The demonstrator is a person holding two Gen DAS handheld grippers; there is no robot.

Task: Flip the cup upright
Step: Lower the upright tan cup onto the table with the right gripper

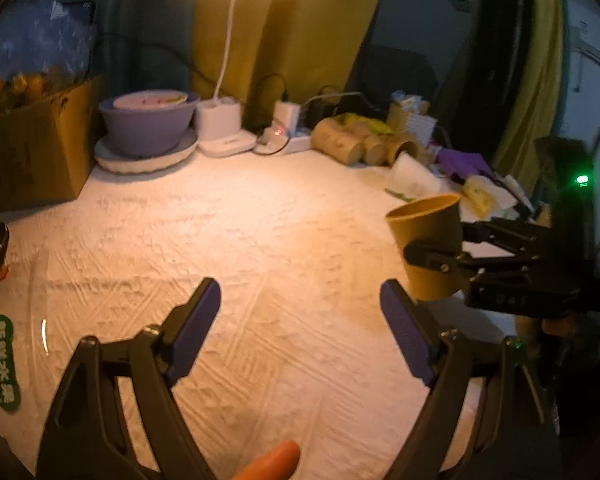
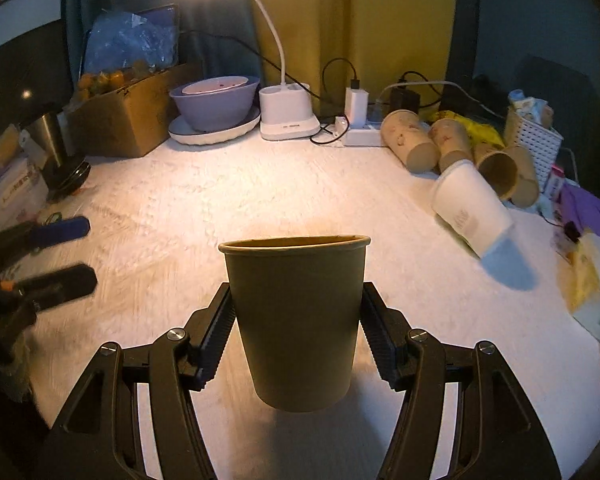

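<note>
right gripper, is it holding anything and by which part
The right gripper holds the brown paper cup by its side wall, mouth up; the left gripper holds nothing.

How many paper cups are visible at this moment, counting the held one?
6: one brown cup upright in the right gripper; four brown cups lying at the back right; one white cup tipped over before them. Clutter may hide more.

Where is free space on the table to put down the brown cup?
The white cloth is bare from the lamp base down to the held cup. The right side is crowded with lying cups and a white cup.
</note>
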